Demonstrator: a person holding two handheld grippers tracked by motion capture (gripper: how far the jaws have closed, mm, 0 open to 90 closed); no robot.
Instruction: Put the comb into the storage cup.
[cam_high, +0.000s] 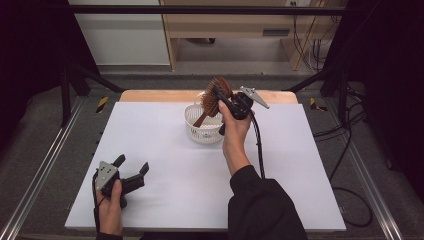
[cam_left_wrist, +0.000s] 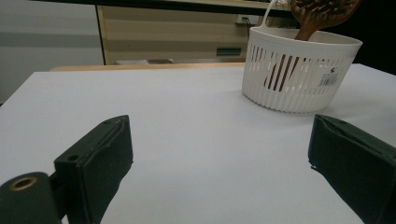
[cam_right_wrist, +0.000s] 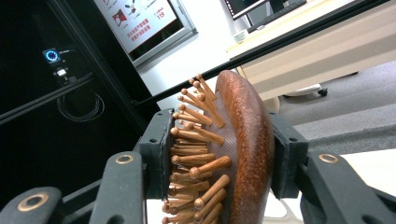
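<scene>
A brown wooden hairbrush stands tilted with its handle down inside a white slotted basket at the far middle of the table. My right gripper is shut on the brush head above the basket. In the right gripper view the jaws clamp the brush from both sides, one pad on the wooden pins, the other on the smooth back. My left gripper rests on the near left of the white table, held by a hand, its jaws wide apart with nothing between them. The left gripper view shows the basket ahead to the right with the hairbrush rising out of it.
A black cable trails from the right gripper along the sleeve. A wooden strip edges the table's far side. Metal rails run along both sides of the table, and cables lie on the floor at the right.
</scene>
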